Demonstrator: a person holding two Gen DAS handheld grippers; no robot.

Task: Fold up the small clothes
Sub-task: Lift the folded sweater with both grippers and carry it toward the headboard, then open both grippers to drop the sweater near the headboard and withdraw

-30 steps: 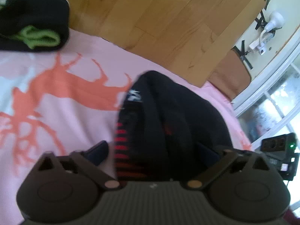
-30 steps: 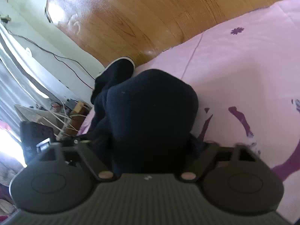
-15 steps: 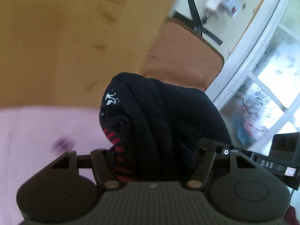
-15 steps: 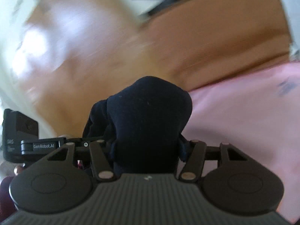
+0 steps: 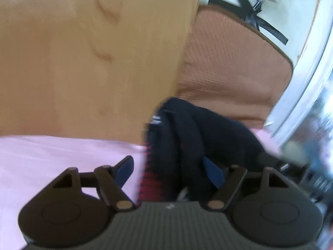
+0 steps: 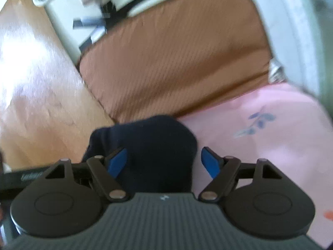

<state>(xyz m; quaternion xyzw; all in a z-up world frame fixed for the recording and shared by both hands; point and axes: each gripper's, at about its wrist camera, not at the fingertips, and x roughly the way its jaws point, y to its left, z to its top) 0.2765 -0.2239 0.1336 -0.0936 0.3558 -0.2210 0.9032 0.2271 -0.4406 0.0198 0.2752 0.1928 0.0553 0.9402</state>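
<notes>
Both views are pretty blurry. In the left wrist view the left gripper has its jaws opening, with a dark sock bunched between them. The sock has red stripes along its 9 o'clock edge and a small white mark near the top. The 9 o'clock pad stands clear of the cloth with pink sheet showing in the gap; the 3 o'clock pad looks partly tucked under a fold, so can't tell if it touches.

In the right wrist view the right gripper is opening too, around a plain dark sock. The 3 o'clock pad sits apart from it, and the 9 o'clock pad is right against the fabric.

Wood floor is at 10 o'clock and a brown mat at 12, past the sheet's edge.
</notes>
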